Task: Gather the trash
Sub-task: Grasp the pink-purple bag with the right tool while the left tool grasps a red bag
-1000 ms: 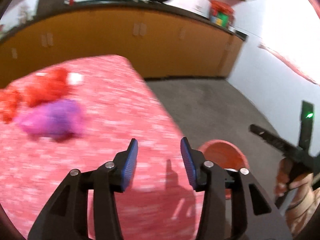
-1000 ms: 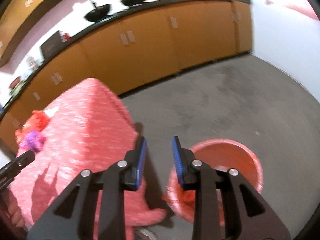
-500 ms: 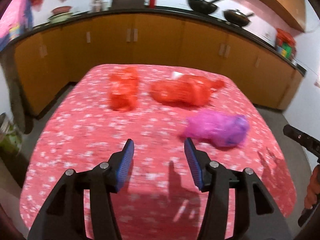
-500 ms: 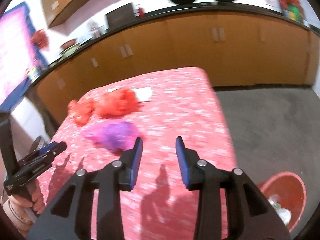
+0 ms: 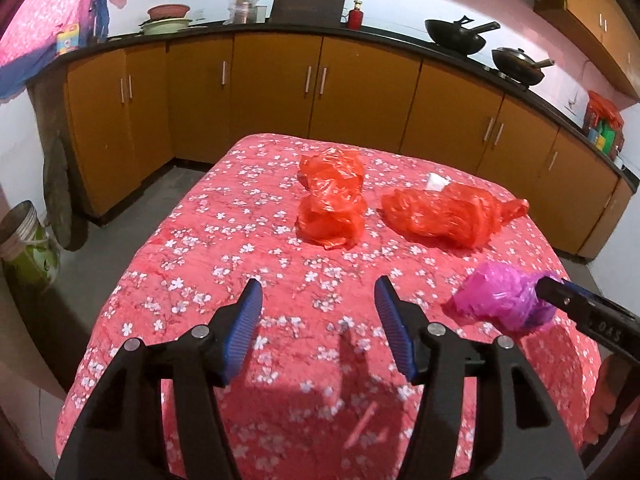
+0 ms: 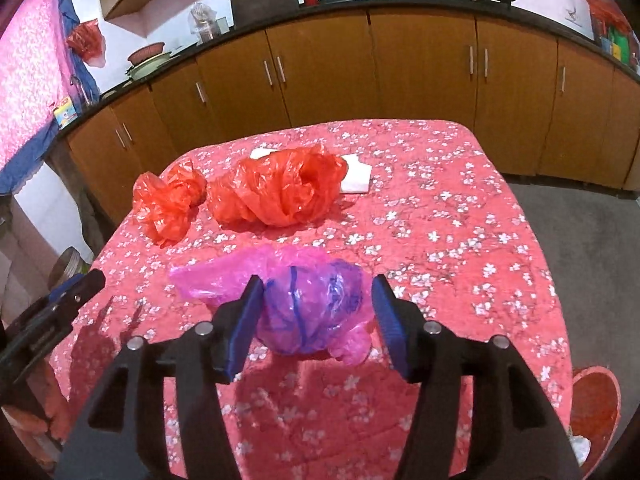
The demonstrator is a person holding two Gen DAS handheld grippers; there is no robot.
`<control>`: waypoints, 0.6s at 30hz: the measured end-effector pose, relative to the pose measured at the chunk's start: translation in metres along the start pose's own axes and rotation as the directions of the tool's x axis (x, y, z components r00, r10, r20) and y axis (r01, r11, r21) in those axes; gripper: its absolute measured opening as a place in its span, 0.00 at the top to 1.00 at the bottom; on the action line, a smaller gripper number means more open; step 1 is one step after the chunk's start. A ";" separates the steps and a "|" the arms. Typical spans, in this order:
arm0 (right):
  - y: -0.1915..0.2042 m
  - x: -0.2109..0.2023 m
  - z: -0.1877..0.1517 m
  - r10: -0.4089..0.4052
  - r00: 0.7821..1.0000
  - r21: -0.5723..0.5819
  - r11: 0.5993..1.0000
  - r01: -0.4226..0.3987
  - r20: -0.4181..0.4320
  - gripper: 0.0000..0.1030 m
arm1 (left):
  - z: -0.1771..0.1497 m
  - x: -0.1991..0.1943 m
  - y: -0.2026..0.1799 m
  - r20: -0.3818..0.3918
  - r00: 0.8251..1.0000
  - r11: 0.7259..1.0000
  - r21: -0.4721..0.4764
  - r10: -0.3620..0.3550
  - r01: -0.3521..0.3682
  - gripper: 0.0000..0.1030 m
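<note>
A crumpled pink-purple plastic bag [image 6: 308, 304] lies on the red flowered table [image 6: 460, 216]; it also shows in the left wrist view [image 5: 504, 300]. My right gripper [image 6: 316, 320] is open with its fingers on either side of this bag. Two crumpled red-orange bags lie further back: a small one [image 6: 168, 204] [image 5: 332, 204] and a larger one [image 6: 280, 188] [image 5: 444, 212]. A white paper [image 6: 354, 174] [image 5: 436, 182] lies behind the larger bag. My left gripper [image 5: 318, 328] is open and empty above the table's near part.
A red bin [image 6: 592, 412] stands on the floor by the table's right edge, with white scraps inside. Orange cabinets [image 5: 320, 84] run along the back wall under a black counter with pans. A bucket [image 5: 28, 248] stands on the floor at left.
Both grippers swung from the bin and floor toward the table. The right gripper closed in on the pink-purple bag and now straddles it. Both jaws opened wider.
</note>
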State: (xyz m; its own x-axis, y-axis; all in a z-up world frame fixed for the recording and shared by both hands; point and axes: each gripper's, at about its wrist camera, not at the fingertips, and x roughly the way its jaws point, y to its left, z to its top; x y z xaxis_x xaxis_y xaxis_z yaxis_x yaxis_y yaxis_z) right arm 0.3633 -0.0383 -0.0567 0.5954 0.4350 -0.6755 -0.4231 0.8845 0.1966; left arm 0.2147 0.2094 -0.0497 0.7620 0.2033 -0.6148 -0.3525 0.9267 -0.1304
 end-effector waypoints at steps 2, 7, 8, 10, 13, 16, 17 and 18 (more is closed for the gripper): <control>0.002 0.004 0.000 0.013 1.000 -0.007 1.000 -0.013 -0.009 0.48 | 0.002 0.004 0.002 0.001 1.000 1.000 -0.003 0.003 -0.003 0.41; 0.004 0.008 -0.002 0.027 1.000 -0.029 0.999 -0.027 -0.001 0.62 | 0.010 0.014 0.003 0.009 1.000 1.000 -0.012 0.004 -0.004 0.40; 0.004 0.008 -0.003 0.027 1.000 -0.034 0.999 -0.027 0.003 0.65 | 0.012 0.015 0.003 0.013 1.000 1.000 -0.012 0.005 -0.004 0.40; 0.006 0.007 -0.005 0.023 1.000 -0.050 0.999 -0.022 0.015 0.69 | 0.015 0.020 0.003 0.019 1.000 1.000 -0.009 0.009 -0.009 0.39; 0.007 0.005 -0.004 0.011 0.999 -0.054 0.998 -0.010 0.030 0.72 | 0.023 0.027 0.002 0.027 1.000 1.000 -0.016 0.011 -0.011 0.35; 0.002 0.003 0.001 -0.021 0.998 -0.036 0.999 0.023 0.058 0.72 | 0.031 0.032 -0.002 0.042 0.999 1.000 -0.018 0.021 -0.020 0.32; -0.001 0.002 0.002 -0.035 0.997 -0.025 0.999 0.037 0.073 0.72 | 0.033 0.034 -0.004 0.047 0.999 1.000 -0.015 0.026 -0.026 0.32; -0.004 0.002 0.004 -0.055 0.995 -0.015 0.998 0.056 0.089 0.72 | 0.036 0.038 -0.007 0.053 0.998 0.999 -0.008 0.035 -0.034 0.32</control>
State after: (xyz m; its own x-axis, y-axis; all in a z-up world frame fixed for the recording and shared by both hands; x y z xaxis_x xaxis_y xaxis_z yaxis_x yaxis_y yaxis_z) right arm 0.3683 -0.0403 -0.0558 0.6758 0.3993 -0.6196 -0.3989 0.9050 0.1480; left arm 0.2654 0.2222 -0.0437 0.7770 0.2520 -0.5768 -0.3829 0.9166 -0.1154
